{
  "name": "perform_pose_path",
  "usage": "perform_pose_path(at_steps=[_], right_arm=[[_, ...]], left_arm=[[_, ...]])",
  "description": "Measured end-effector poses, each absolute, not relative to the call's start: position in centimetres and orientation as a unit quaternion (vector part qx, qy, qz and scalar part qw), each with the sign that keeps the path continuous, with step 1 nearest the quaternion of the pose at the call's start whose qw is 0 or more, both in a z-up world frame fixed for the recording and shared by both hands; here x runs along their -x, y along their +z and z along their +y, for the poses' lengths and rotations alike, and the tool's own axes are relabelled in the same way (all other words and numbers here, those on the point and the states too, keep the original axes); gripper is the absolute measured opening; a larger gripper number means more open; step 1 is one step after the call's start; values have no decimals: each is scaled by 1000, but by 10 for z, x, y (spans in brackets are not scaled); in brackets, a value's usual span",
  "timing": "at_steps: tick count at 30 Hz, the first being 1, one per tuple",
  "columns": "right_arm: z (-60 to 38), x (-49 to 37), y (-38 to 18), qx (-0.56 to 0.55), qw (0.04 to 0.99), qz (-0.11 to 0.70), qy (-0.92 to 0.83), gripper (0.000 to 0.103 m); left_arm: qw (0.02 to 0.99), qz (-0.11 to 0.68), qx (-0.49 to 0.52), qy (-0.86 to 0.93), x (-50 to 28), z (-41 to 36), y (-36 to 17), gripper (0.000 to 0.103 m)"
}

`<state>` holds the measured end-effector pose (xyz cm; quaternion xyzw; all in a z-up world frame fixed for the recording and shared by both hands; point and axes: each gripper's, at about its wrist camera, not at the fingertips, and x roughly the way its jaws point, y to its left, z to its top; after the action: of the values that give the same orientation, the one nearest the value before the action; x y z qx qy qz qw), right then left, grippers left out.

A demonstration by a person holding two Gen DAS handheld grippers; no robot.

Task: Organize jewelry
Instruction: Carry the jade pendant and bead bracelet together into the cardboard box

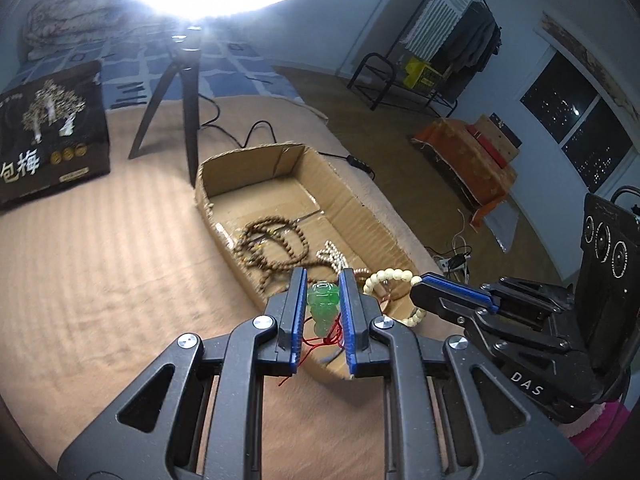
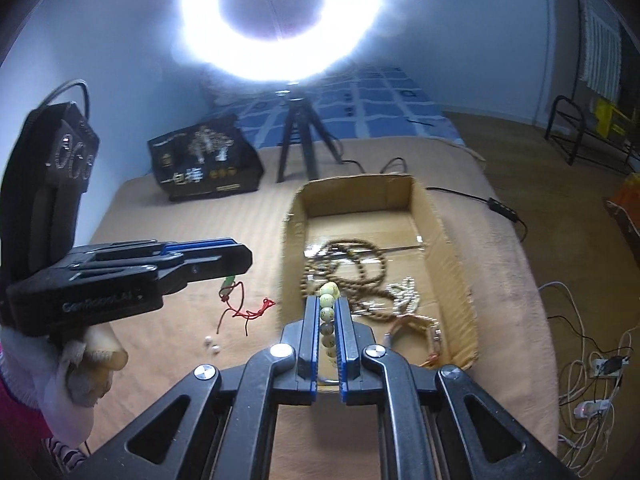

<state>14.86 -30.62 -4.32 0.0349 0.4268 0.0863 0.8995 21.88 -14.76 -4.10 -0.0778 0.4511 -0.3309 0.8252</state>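
My left gripper (image 1: 323, 306) has its jaws closed on a green pendant (image 1: 322, 307), low in the centre of the left wrist view, its red cord (image 1: 320, 346) trailing beneath. My right gripper (image 2: 328, 332) has its jaws pinched on a cream bead bracelet (image 2: 328, 312), low centre of the right wrist view, at the near edge of the cardboard box (image 2: 456, 280). Inside the box lie a brown bead necklace (image 2: 352, 260) and a pale bead strand (image 2: 402, 294), tangled together. The box sits on a tan blanket (image 1: 100, 260) over the bed. Behind it stands a black tripod (image 2: 298, 140) under a ring light (image 2: 280, 20), with a dark printed bag (image 1: 48, 136) at the left.
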Motion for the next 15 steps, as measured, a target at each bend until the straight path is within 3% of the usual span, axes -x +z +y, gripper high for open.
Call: perform_pose_path(at_steps=[15], right_arm=[[-343, -177, -87, -51, 879, 471, 53, 4]], left_arm=[[825, 465, 62, -316, -240, -184, -78, 15]])
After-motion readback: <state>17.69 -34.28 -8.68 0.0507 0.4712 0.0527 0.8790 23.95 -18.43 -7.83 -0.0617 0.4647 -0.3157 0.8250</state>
